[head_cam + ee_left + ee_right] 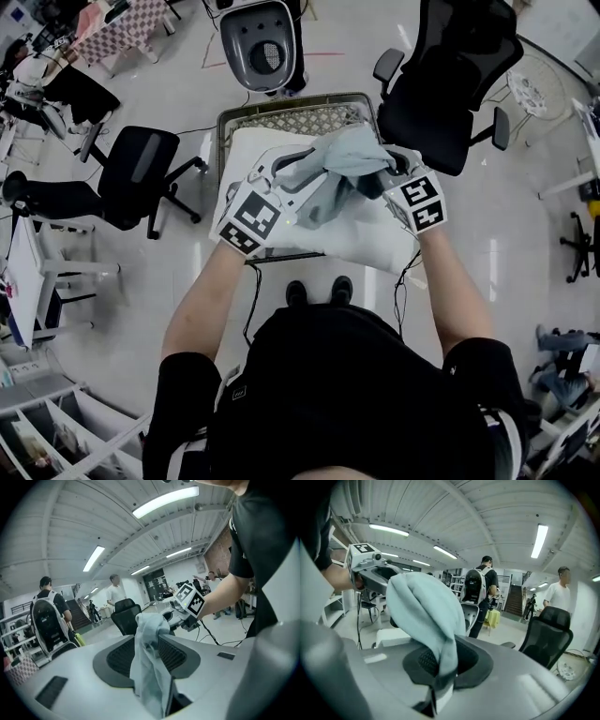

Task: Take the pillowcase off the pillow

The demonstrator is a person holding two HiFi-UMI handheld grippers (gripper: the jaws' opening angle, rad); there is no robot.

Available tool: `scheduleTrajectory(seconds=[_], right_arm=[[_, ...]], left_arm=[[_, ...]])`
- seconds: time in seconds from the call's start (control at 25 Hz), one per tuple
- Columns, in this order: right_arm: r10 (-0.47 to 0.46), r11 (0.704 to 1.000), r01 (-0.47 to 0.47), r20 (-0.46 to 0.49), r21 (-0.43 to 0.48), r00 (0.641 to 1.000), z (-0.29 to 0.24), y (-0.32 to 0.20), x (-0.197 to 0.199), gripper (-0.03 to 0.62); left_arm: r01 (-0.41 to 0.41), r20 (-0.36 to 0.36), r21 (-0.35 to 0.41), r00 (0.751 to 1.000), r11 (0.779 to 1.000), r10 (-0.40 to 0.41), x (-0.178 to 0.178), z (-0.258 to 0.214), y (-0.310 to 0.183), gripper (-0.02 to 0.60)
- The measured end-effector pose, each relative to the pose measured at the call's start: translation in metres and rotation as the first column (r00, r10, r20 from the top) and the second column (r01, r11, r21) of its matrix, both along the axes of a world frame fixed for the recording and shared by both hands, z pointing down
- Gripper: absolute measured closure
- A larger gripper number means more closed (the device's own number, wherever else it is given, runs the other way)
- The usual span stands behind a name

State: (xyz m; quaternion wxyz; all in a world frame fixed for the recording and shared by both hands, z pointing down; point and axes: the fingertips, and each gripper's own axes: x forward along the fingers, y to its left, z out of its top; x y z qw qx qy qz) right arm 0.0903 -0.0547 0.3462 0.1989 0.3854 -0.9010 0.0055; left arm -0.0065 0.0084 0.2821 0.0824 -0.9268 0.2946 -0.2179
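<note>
Pillow white, lying on the woven-topped stand and covering its near edge; pillowcase pale blue-grey, bunched above the pillow's middle, strung between both grippers; right gripper jaws closed tight, pinching a fold of the pillowcase; left gripper jaws parted, cloth running loose between them with a gap beside it; grippers close together, tips facing; black office chair beyond the stand's far right corner.
</note>
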Motion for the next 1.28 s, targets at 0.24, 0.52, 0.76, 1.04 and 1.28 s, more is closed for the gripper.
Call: scheduleTrajectory(seconds=[0.24, 0.52, 0.76, 1.04, 1.28], right_arm=[[0.037, 0.982, -0.063, -0.142, -0.178, 0.989, 0.080, 0.010, 0.032, 0.462], [0.181, 0.910, -0.233, -0.178, -0.342, 0.967, 0.160, 0.043, 0.070, 0.359], [0.287, 0.873, -0.325, -0.155, -0.365, 0.945, 0.161, 0.081, 0.094, 0.316], [0.418, 0.852, -0.419, -0.074, -0.313, 0.905, 0.113, 0.107, 0.118, 0.309], [0.463, 0.859, -0.443, 0.020, -0.255, 0.886, 0.064, 0.121, 0.101, 0.309]], left_arm=[[0.164, -0.116, -0.160, 0.976, 0.973, -0.183, -0.050, 0.044, -0.002, 0.434], [0.230, -0.190, -0.243, 0.942, 0.942, -0.278, -0.081, 0.070, -0.005, 0.434], [0.236, -0.192, -0.278, 0.936, 0.931, -0.294, -0.092, 0.089, 0.005, 0.442], [0.242, -0.222, -0.304, 0.922, 0.921, -0.316, -0.110, 0.088, 0.018, 0.472], [0.223, -0.251, -0.324, 0.917, 0.919, -0.311, -0.123, 0.081, 0.035, 0.504]])
